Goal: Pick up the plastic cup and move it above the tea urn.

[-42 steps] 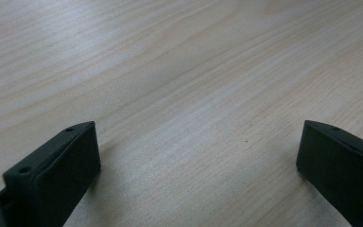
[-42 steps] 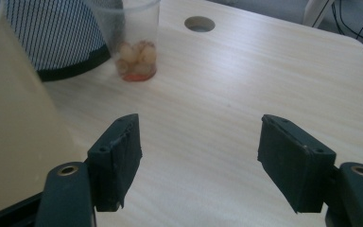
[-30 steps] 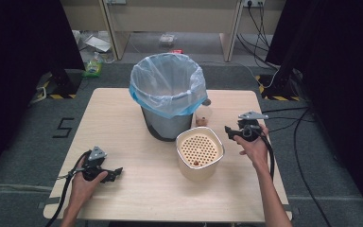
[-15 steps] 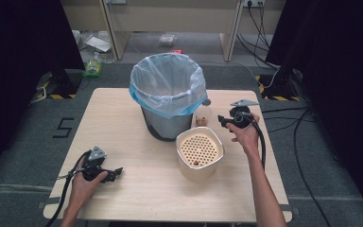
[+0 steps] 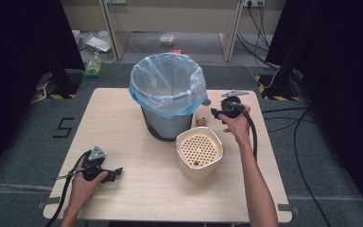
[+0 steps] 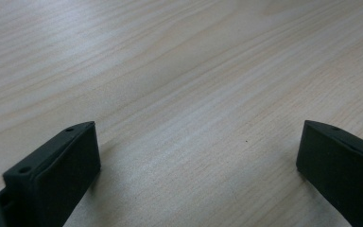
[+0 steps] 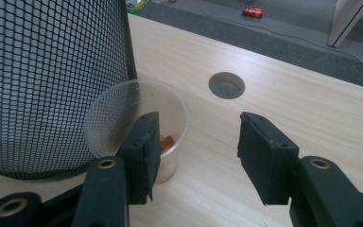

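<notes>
Tabletop [image 5: 123, 123]: pale wood, round cable hole [image 7: 226, 85] near the far edge
Floor: grey, red can [image 7: 252, 12] lying on it, cables [image 5: 283, 125] trailing to the right
Marking [image 5: 63, 127]: a "5" left of the tabletop

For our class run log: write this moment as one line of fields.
left gripper: open, low over bare table | right gripper: open, beside clear cup | cup: next to mesh bin
</notes>
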A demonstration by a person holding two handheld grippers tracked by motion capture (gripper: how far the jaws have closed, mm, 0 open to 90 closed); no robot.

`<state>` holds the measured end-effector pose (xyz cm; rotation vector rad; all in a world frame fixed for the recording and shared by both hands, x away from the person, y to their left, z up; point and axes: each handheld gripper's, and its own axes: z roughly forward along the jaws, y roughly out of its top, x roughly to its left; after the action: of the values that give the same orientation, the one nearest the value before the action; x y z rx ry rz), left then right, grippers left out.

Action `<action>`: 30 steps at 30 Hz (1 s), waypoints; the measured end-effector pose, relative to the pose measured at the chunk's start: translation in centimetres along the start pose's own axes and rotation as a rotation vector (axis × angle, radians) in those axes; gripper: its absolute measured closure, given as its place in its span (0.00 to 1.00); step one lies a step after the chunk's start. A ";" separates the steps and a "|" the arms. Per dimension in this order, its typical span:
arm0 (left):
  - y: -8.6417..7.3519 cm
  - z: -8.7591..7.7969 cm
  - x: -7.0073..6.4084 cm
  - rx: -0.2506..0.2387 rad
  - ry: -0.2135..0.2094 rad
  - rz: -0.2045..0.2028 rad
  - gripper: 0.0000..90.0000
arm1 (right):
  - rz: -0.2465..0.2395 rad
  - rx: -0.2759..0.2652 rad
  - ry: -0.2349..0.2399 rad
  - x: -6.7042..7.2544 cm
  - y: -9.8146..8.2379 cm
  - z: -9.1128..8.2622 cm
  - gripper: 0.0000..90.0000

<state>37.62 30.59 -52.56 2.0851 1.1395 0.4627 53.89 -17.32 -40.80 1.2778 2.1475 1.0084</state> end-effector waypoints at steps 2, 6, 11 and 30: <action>0.0 0.0 0.0 0.000 0.000 0.000 0.00 | 0.001 -0.005 0.005 0.1 0.2 0.5 0.60; 0.0 0.0 0.0 0.000 0.000 0.000 0.00 | 0.000 0.020 0.016 0.3 0.6 1.4 0.63; 0.0 0.0 0.0 0.000 0.000 0.000 0.00 | -0.009 0.036 0.027 0.6 0.8 2.3 0.67; 0.0 0.0 0.0 0.000 0.000 0.000 0.00 | -0.038 0.129 0.036 0.5 0.0 4.6 0.90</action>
<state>37.62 30.59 -52.56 2.0853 1.1393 0.4625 56.79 -15.22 -43.70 1.2802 2.2878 0.8965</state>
